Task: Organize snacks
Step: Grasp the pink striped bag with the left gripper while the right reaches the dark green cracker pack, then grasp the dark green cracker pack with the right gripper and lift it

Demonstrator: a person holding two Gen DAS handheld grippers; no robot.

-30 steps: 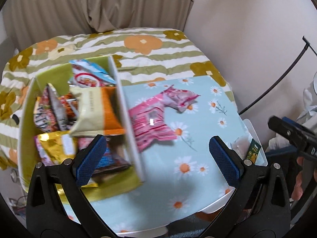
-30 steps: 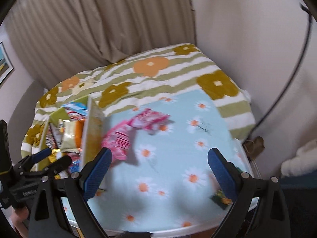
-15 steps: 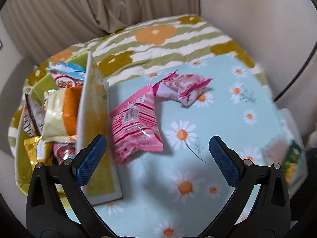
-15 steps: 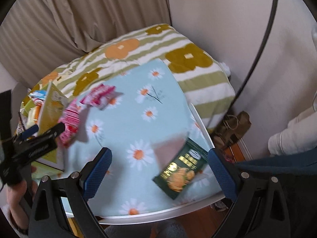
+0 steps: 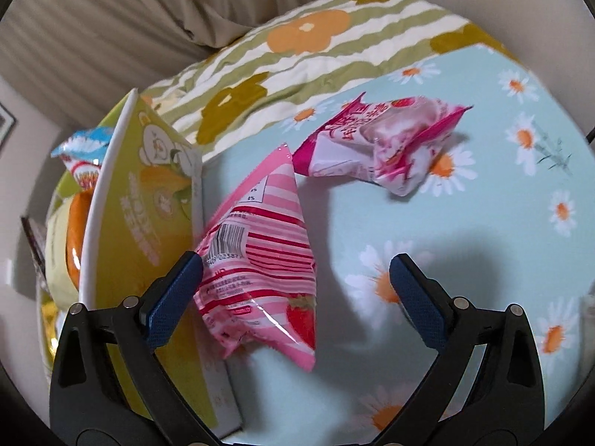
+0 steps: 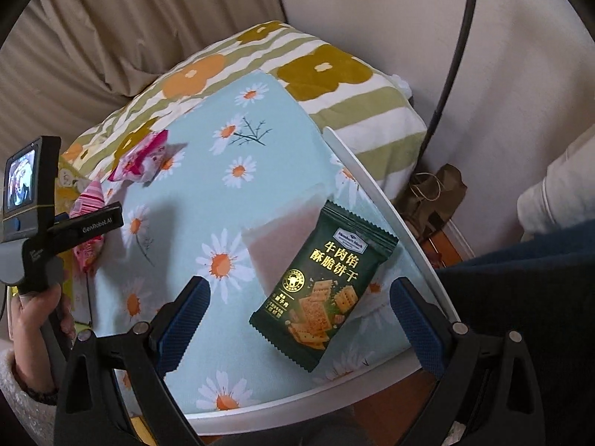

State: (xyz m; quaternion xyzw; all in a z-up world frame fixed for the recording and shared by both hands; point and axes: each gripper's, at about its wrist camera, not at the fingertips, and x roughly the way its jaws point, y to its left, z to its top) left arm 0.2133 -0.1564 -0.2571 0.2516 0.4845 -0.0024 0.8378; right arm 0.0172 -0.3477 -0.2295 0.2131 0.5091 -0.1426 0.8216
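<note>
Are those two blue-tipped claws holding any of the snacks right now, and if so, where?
Neither. The left gripper is open beside the pink striped packet; the right gripper is open above the green cracker packet.

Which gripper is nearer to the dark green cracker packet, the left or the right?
Right. The right gripper hangs open directly over the dark green cracker packet; the left gripper is across the table by the pink striped packet.
</note>
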